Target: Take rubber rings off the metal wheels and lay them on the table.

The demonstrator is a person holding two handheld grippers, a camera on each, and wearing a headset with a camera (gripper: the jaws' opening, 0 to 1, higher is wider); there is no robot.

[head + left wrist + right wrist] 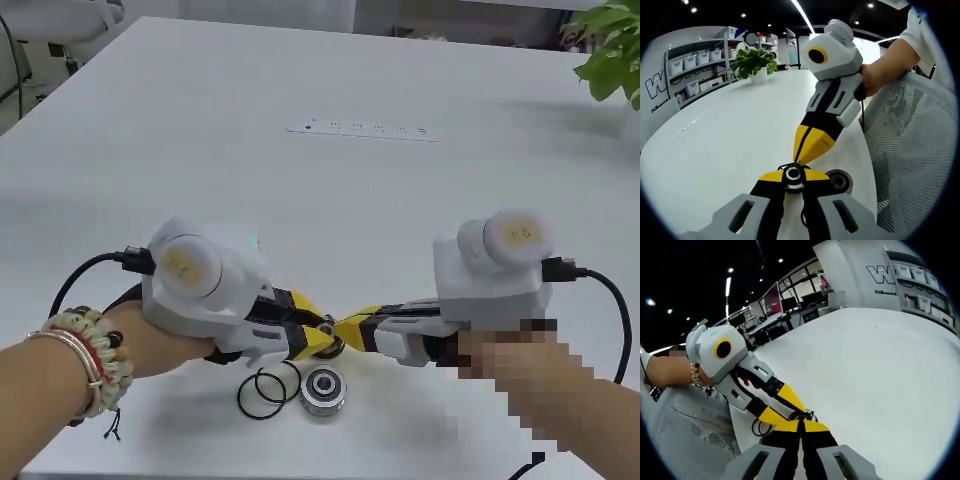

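A: Entry, head view: bright, even light; faint soft shadows on the white table [330, 190]; sharp.
B: Entry, gripper views: dark ceiling, strip light [801, 14] glaring; edges bowed; shelving [695, 62] possibly soft.

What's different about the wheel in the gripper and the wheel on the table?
The held wheel is pinched in the left gripper, lifted off the table; the loose wheel lies flat on it. The right gripper touches the held wheel; nothing touches the loose wheel, which sits beside two black rings. Both wheels are small, round and metal.
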